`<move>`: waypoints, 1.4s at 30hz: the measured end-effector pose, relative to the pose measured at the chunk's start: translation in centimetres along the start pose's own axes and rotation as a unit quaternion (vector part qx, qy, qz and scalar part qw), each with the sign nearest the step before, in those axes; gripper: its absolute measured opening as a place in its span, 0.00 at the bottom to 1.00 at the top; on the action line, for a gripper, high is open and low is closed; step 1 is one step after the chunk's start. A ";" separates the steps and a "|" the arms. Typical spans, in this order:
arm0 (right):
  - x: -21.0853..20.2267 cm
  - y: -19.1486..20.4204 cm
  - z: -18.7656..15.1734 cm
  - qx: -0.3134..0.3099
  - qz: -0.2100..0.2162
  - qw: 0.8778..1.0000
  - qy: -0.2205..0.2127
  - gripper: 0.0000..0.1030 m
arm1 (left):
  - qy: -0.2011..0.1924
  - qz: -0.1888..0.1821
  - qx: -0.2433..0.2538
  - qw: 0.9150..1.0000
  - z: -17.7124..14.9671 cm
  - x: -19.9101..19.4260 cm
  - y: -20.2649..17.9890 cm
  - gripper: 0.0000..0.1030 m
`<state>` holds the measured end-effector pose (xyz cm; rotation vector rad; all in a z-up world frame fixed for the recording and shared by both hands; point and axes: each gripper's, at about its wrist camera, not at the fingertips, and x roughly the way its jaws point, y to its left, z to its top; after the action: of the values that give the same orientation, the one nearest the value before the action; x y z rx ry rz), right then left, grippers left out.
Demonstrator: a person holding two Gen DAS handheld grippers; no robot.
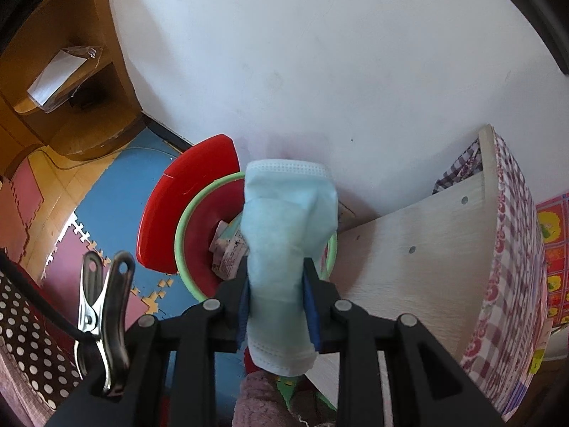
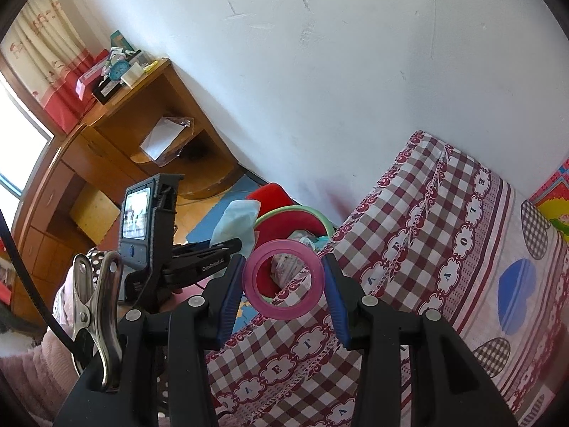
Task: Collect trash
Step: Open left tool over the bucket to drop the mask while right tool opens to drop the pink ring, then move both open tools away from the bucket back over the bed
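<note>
My left gripper (image 1: 275, 263) points down with its blue pads shut on a crumpled light-blue face mask (image 1: 288, 220). The mask hangs right over a red trash bin with a green rim (image 1: 181, 235), whose red lid (image 1: 188, 192) stands open against the wall. Paper scraps (image 1: 231, 249) lie inside the bin. My right gripper (image 2: 284, 259) is shut on a pink plastic ring (image 2: 284, 314), held over the checked cloth beside the bin (image 2: 295, 219). In the right wrist view, the left gripper (image 2: 227, 245) and the mask (image 2: 236, 220) show to the left of the bin.
A white cabinet side (image 1: 426, 249) covered by a red-checked cloth (image 2: 444, 249) stands just right of the bin. A white wall (image 1: 320, 71) is behind it. A wooden desk with shelves (image 2: 142, 135) is at the far left, with coloured foam mats (image 1: 117, 195) on the floor.
</note>
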<state>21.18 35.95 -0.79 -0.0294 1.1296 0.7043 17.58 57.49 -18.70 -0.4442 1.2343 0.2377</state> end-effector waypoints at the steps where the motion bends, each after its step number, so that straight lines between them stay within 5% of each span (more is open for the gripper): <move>1: 0.1 -0.1 0.1 0.000 0.000 1.000 0.001 0.43 | 0.001 0.000 0.001 1.000 0.1 0.1 0.0 0.29; 5: 0.5 -0.2 0.5 0.003 0.002 1.000 0.002 0.43 | -0.002 0.001 0.003 1.000 0.4 0.3 0.0 0.42; 33: 9.8 4.5 4.6 -0.037 0.046 0.997 0.045 0.43 | -0.023 0.015 -0.051 0.998 -0.2 -5.0 4.9 0.42; 42: 11.1 5.3 5.2 -0.044 0.025 0.998 0.046 0.55 | -0.024 0.016 -0.060 0.998 -0.3 -5.4 5.8 0.42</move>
<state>25.23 47.54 -6.00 -0.1092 1.1890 0.8047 13.18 62.81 -14.83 -0.5193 1.1838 0.3492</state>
